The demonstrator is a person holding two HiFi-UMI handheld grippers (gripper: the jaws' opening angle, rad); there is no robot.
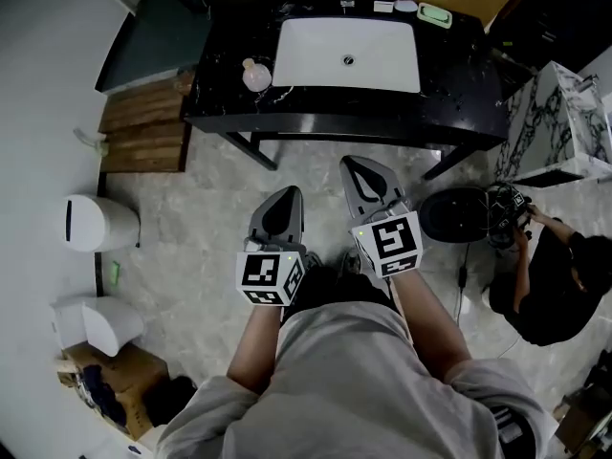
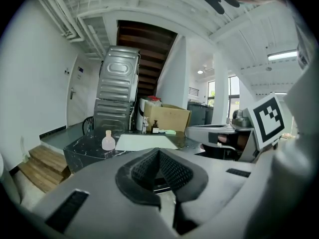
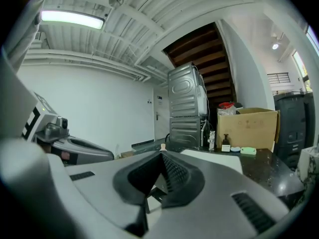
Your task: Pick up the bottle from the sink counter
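A small round pink bottle [image 1: 256, 75] stands on the black sink counter [image 1: 459, 89], just left of the white basin [image 1: 346, 54]. In the left gripper view the bottle [image 2: 108, 141] shows at the counter's near left corner. Only its cap [image 3: 162, 147] peeks over the jaws in the right gripper view. Both grippers hang over the floor in front of the counter, well short of it. My left gripper [image 1: 284, 197] is shut, its pads meeting at the tip, with nothing held. My right gripper [image 1: 364, 172] is beside it, also shut and holding nothing.
Small toiletries and a green soap dish [image 1: 435, 14] line the counter's back edge by a cardboard box [image 2: 167, 117]. Wooden steps [image 1: 143, 132] and two white bins [image 1: 99, 223] lie left. A person [image 1: 555, 280] crouches at the right near a black round object [image 1: 457, 214] and a marble block [image 1: 559, 122].
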